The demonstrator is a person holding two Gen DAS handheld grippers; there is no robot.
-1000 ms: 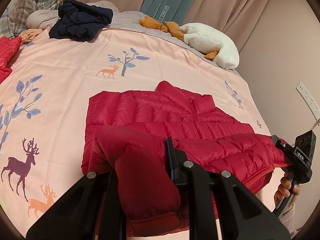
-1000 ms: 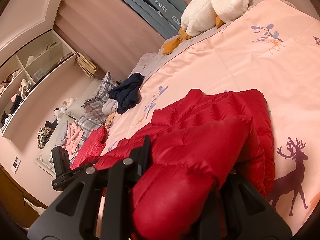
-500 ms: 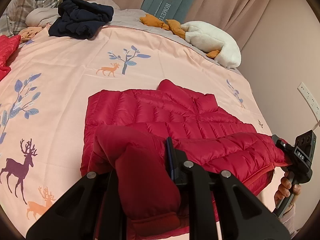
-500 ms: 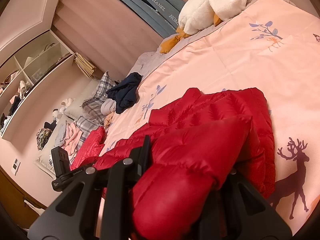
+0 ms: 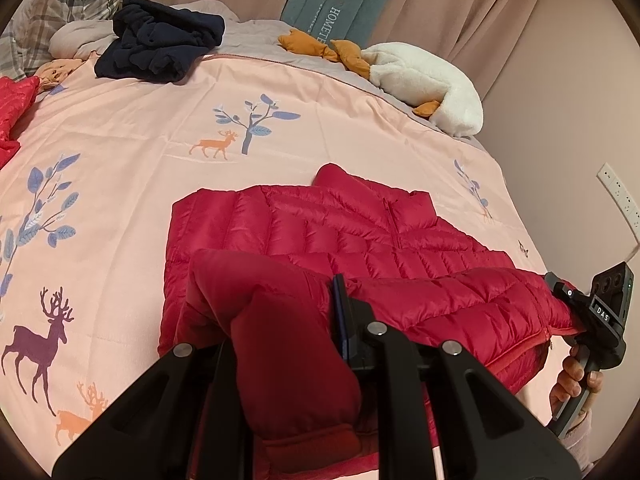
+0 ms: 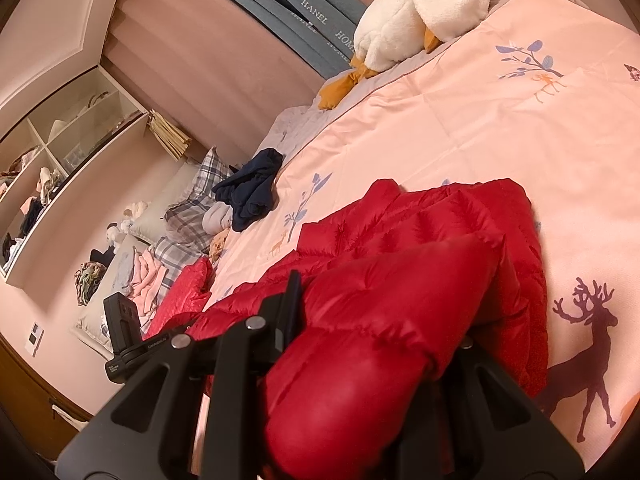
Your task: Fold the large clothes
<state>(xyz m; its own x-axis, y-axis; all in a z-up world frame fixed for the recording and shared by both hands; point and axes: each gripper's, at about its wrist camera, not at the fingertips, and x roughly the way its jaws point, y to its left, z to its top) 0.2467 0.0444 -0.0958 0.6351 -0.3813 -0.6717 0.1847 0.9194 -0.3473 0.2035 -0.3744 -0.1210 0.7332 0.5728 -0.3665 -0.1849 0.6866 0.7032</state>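
Observation:
A red quilted puffer jacket (image 5: 320, 232) lies on the pink bedspread (image 5: 140, 128), collar toward the far side. My left gripper (image 5: 280, 320) is shut on its near left part, with red fabric bunched between the fingers and a cuff hanging below. My right gripper (image 6: 384, 312) is shut on the jacket (image 6: 420, 240) at its near right end, and it also shows in the left wrist view (image 5: 560, 300), held by a hand. The held near edge is lifted and draped over the flat upper part. The left gripper's body shows in the right wrist view (image 6: 124, 336).
A navy garment (image 5: 160, 44) and plaid pillows (image 5: 76, 0) lie at the bed's far left. A white plush goose (image 5: 424, 80) lies at the far right. Another red garment (image 5: 12, 116) sits at the left edge. A wall (image 5: 560, 120) with sockets is on the right.
Both grippers have carried the held near edge slightly forward over the jacket. The grips are unchanged.

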